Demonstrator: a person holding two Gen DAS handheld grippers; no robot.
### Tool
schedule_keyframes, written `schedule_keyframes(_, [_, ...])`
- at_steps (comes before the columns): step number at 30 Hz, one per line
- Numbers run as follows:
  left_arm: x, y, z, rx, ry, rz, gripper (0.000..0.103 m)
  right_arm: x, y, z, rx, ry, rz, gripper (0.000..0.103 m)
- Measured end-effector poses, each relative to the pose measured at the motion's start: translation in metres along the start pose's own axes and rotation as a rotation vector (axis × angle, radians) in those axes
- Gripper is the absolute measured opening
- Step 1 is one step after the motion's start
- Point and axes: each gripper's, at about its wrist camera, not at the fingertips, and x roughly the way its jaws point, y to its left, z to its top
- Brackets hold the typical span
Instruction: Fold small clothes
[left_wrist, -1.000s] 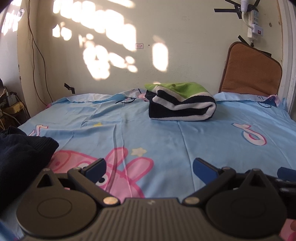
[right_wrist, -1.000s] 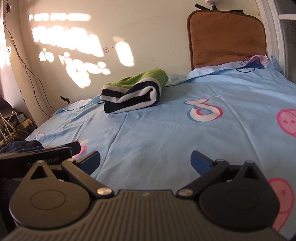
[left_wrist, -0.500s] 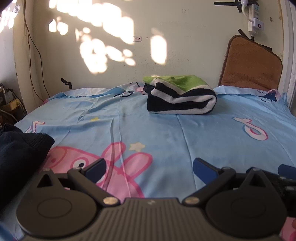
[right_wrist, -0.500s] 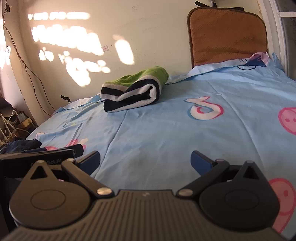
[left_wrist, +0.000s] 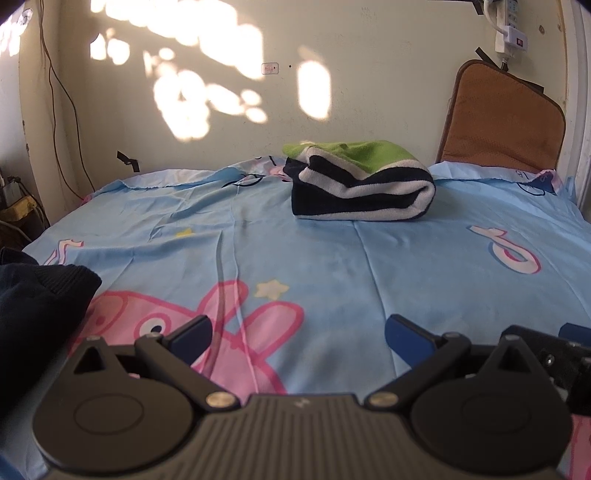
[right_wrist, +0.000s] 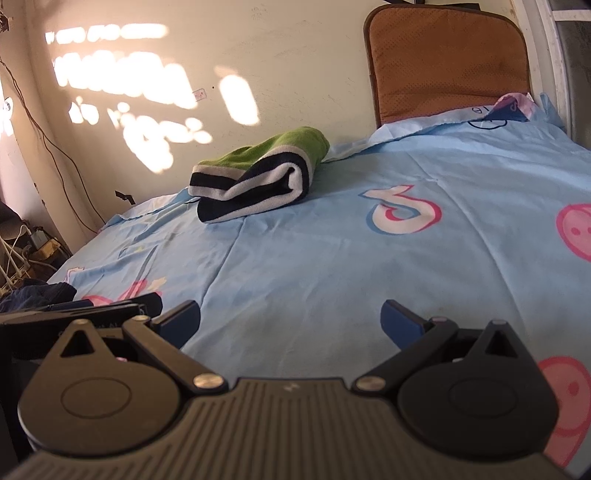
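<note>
A folded garment with green, white and navy stripes (left_wrist: 360, 188) lies at the far side of the bed; it also shows in the right wrist view (right_wrist: 258, 179). A dark navy garment (left_wrist: 35, 299) lies bunched at the near left; its edge shows in the right wrist view (right_wrist: 40, 295). My left gripper (left_wrist: 297, 336) is open and empty, low over the sheet, far from the folded garment. My right gripper (right_wrist: 290, 319) is open and empty over the sheet to the right of the left one.
The bed has a light blue cartoon-print sheet (left_wrist: 332, 266). A brown cushion (left_wrist: 502, 122) leans on the wall at the back right. A power strip (left_wrist: 511, 22) hangs above it. Cables and clutter (right_wrist: 33, 240) sit off the bed's left side.
Both views shift slightly: the folded garment sits a little lower and larger in the left wrist view. Both grippers stay open.
</note>
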Motion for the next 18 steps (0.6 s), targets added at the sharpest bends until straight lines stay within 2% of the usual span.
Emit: schedule_keyframes(18, [-0.012,-0.008,0.002,0.039,-0.047,0.043,0.103,-0.006,0.0,0.001,-0.01,-0.013,0.015,0.103])
